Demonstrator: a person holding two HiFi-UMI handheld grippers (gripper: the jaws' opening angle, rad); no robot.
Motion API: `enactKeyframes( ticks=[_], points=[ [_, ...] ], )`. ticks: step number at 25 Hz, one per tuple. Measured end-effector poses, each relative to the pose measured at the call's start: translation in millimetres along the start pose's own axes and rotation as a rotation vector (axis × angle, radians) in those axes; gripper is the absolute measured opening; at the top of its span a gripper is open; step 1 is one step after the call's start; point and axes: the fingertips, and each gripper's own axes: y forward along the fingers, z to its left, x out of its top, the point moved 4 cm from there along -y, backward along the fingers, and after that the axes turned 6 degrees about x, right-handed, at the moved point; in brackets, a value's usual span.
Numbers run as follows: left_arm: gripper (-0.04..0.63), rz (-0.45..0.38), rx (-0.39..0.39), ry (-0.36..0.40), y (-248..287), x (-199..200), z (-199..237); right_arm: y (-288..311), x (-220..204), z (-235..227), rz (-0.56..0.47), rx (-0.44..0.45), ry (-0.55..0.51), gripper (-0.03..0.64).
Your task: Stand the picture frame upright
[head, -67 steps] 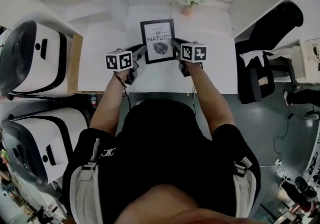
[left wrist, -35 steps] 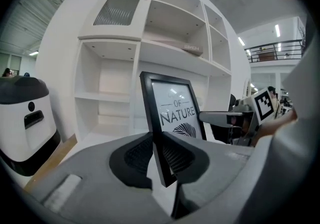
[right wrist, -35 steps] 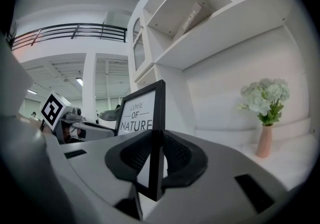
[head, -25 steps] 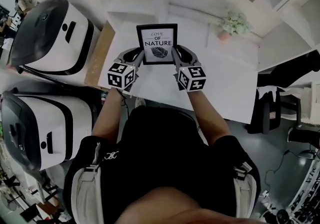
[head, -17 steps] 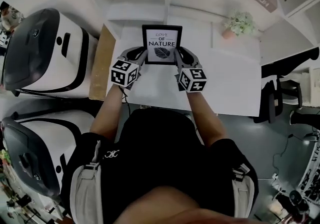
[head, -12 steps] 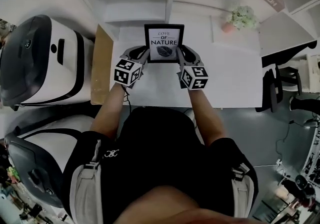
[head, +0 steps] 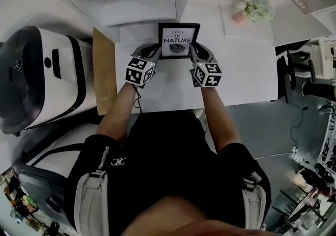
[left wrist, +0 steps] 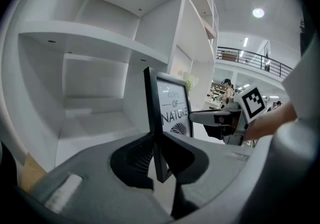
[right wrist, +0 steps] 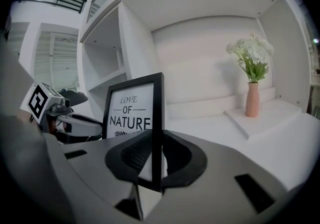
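Both forearms reach forward over the counter [head: 247, 72]. Left tongs [head: 151, 50], just tightened, and right tongs [head: 198, 50] clamp the side edges of the upright picture frame [head: 178, 40]

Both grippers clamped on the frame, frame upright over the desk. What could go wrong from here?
1. The left gripper, whose jaws have just closed further, and the right gripper each pinch only a thin side edge of the black rectangular picture frame, low down; it could pivot or slip.
2. No back stand shows in any view; released on the white desk, it may topple.
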Motion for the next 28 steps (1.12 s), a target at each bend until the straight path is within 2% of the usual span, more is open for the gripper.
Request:
enactKeyframes(
  ticks=[12, 18, 22, 28],
  points=[
    [0.053, 0.05, -0.001, 0.002, 23.0, -19.1, 18.8, 26.2, -17.5, -6.5, 0.078, -0.048, -0.038, 0.064],
    [0.054, 0.036, 0.024, 0.014, 25.6, -20.8, 19.9, 29.8, -16.5, -5.7, 0.088, -0.07, -0.074, 0.067],
    [0.054, 0.035, 0.073, 0.03, 22.5, -17.4, 17.6, 28.0, -14.3, -5.7, 0.068, -0.057, -0.059, 0.07],
    [0.054, -0.074, 0.186, 0.05, -14.7, 20.0, 9.0, 0.2, 20.4, -0.1, -0.041, -0.061, -0.085, 0.071]
  ],
)
